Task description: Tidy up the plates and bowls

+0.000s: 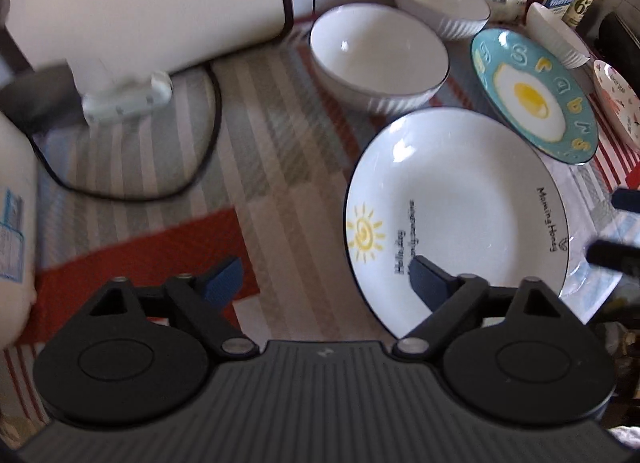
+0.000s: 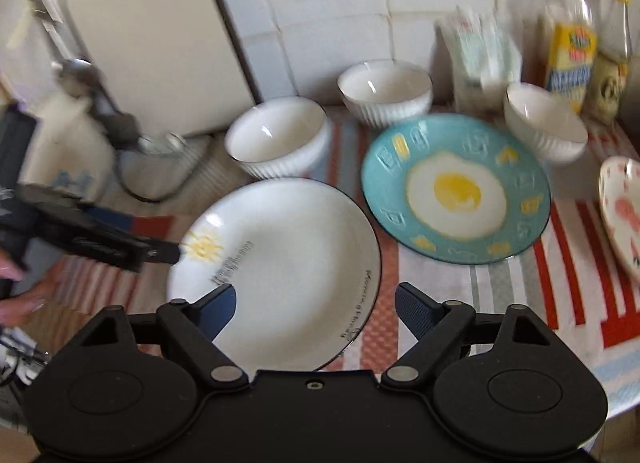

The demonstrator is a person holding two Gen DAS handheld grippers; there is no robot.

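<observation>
While both grippers are hovering over the striped tablecloth (image 2: 500, 287), I am judging that the sorting is barely begun, because every dish is lying singly and nothing is stacked. I am holding the left gripper (image 1: 326, 277) spread wide and empty, its right finger hanging over the near left rim of the white sun plate (image 1: 456, 219), its left finger over bare cloth; whether that finger is touching the plate I cannot tell. I am keeping the right gripper (image 2: 316, 307) spread and empty too, straddling the near right edge of that same sun plate (image 2: 280, 267), with nothing pinched between its fingers. Just beyond the plate on the right, the teal fried-egg plate (image 2: 456, 189) is sitting flat, and a pink-patterned plate (image 2: 620, 215) is showing at the far right edge. Three white ribbed bowls are standing apart: the nearest bowl (image 2: 280, 139) just behind the sun plate, a second bowl (image 2: 386, 91) farther back by the wall, and a third bowl (image 2: 546, 123) to the right near the sauce bottles (image 2: 570, 43). A white cutting board (image 2: 160, 47) is leaning at the far left. What is remaining, as I am reading it, is all of it: gathering the three plates into one pile and nesting the three bowls together. Either gripper is looking well placed to begin with the sun plate.
</observation>
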